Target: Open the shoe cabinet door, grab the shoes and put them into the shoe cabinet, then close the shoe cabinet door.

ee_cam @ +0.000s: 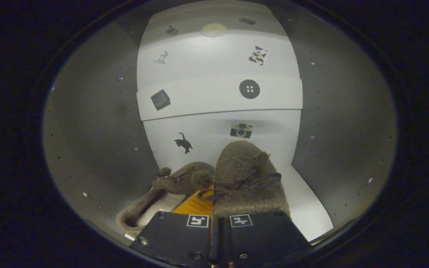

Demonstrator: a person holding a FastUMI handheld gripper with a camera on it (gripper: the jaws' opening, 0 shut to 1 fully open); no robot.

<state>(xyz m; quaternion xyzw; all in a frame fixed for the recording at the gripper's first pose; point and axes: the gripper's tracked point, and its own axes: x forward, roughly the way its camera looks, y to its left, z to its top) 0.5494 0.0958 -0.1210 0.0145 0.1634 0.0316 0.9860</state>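
I am looking into the shoe cabinet, whose white back panel [218, 74] carries small stickers. Two brown fuzzy shoes sit just ahead of my fingers on the white shelf floor [307, 208]. The right shoe [248, 171] points toward the back panel, its dark laces lying across it. The left shoe [179, 180] leans away to the left, and its pale lining [158, 208] shows beside my left finger. My gripper [212, 217] is nearly closed, its fingers pressed together over the inner edges of the pair. The pinched parts are hidden behind the fingers.
Grey side walls stand close on the left [99, 130] and right [341, 130], dotted with small shelf-pin holes. A horizontal seam [222, 111] crosses the back panel above the shoes. Bare white floor lies to the right of the right shoe.
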